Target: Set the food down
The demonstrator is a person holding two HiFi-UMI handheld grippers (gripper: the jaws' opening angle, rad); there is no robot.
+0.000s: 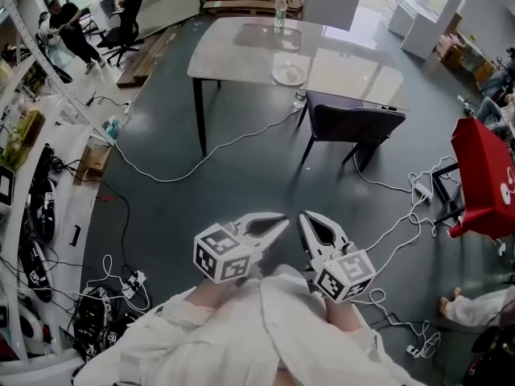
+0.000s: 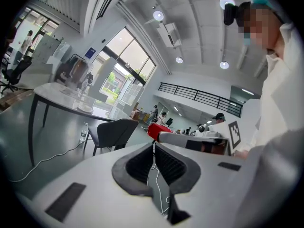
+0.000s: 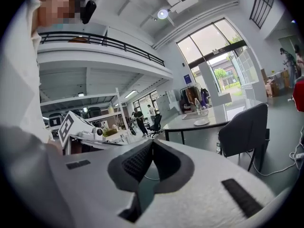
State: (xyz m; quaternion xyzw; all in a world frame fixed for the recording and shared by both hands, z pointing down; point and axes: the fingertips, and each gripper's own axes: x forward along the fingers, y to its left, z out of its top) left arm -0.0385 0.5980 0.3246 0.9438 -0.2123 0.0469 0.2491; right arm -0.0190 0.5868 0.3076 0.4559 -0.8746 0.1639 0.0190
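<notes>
My left gripper (image 1: 282, 219) and right gripper (image 1: 305, 215) hang side by side close to my body, above the grey floor, tips nearly meeting. Both are shut with nothing between the pads, as the left gripper view (image 2: 153, 144) and the right gripper view (image 3: 152, 142) show. I see no food in either gripper. A white plate (image 1: 288, 74) lies on the pale table (image 1: 233, 55) far ahead, near its front edge; the same plate (image 3: 201, 122) shows in the right gripper view. Whether anything lies on it I cannot tell.
A dark chair (image 1: 354, 123) stands at the table's near right side. A water bottle (image 1: 279, 10) and a clear tray (image 1: 268, 35) sit farther back on the table. Cables (image 1: 201, 155) trail over the floor. A red-covered stand (image 1: 483, 175) is right, cluttered shelves (image 1: 40, 191) left.
</notes>
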